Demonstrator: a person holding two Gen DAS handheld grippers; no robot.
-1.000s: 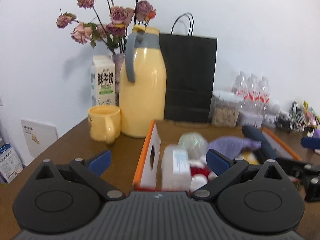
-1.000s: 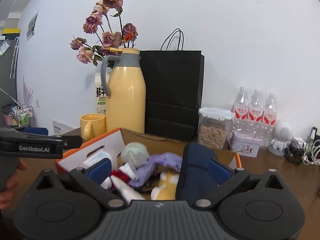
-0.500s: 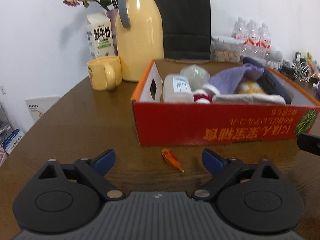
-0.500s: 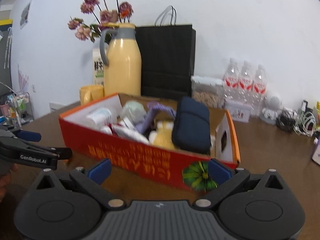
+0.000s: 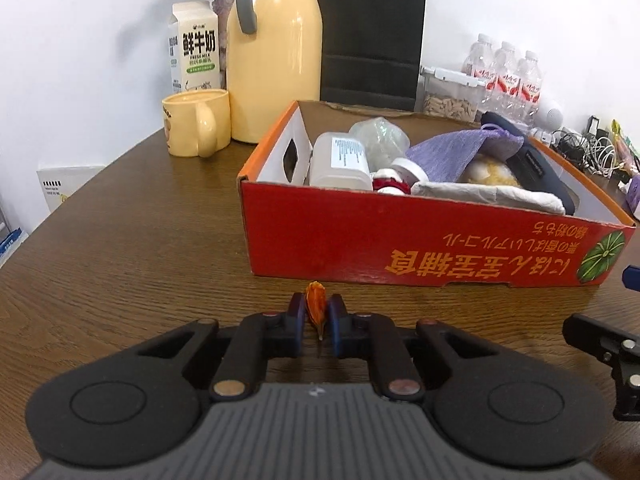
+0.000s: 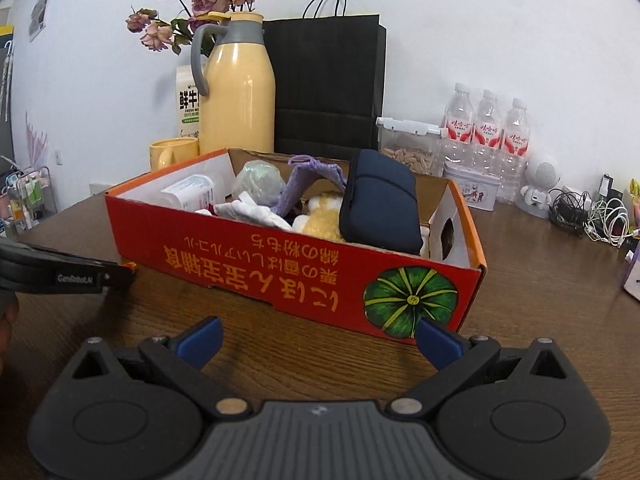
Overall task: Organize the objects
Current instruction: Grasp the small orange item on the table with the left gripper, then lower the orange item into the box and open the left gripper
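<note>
While the left gripper [image 5: 315, 322] points low over the wooden table [image 5: 132, 248], the left wrist view shows its two blue pads closed on a small orange petal [image 5: 316, 307], which stands pinched between them with its thin stem end trailing back toward the gripper body. Straight ahead of the tips, just beyond the petal, lies the long wall of the red cardboard box [image 5: 400, 248]. Inside it, ahead and to the right, are a white plastic bottle [image 5: 340, 160], a purple cloth [image 5: 460, 152] and a dark blue pouch [image 5: 532, 168]. Farther ahead to the left stand a yellow mug [image 5: 196, 128], a yellow jug [image 5: 276, 60] and a milk carton [image 5: 196, 48]. At the right edge a black part of the right gripper [image 5: 612, 344] shows.

From the right wrist view, the right gripper [image 6: 320, 340] has its jaws spread wide with nothing between them, only bare table beneath. The box stands just ahead of its tips, its pumpkin picture [image 6: 410, 302] near the right-hand finger. To the left, near the box's front corner, the left gripper reaches in from the frame edge, and a sliver of orange shows at its tip.
</note>
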